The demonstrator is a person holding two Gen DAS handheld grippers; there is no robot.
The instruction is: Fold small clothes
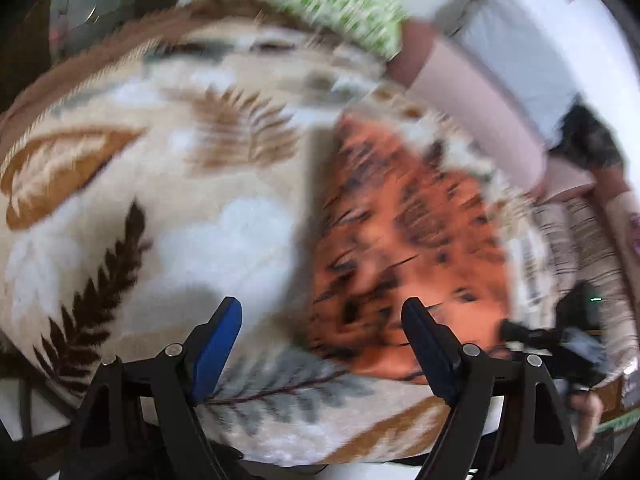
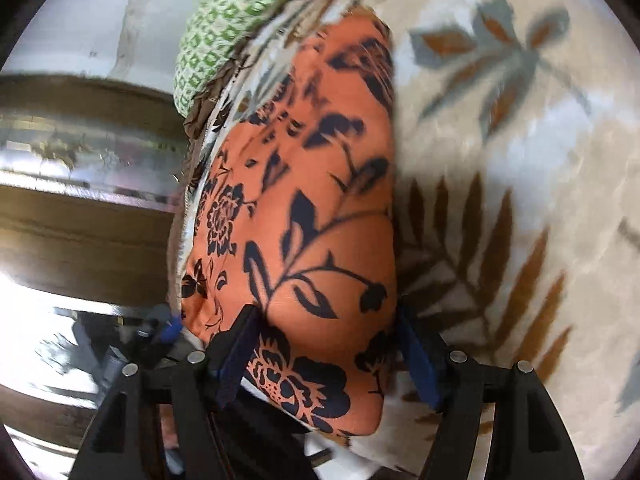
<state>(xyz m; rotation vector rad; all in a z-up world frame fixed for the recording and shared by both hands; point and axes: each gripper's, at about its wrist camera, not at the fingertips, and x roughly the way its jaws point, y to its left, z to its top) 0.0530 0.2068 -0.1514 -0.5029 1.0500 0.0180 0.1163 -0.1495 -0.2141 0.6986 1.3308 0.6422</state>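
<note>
A folded orange garment with dark flower print lies on a cream leaf-patterned blanket, close to the blanket's edge. My left gripper hovers open above the blanket, its right finger over the garment's near edge, nothing between the blue pads. My right gripper is open too. Its fingers straddle the garment's near end and the pads stand apart from the cloth. The left wrist view is blurred by motion.
A green-and-white patterned cloth sits at the blanket's far edge. A pink bolster lies beyond the garment. Wooden and metal furniture stands past the blanket's edge.
</note>
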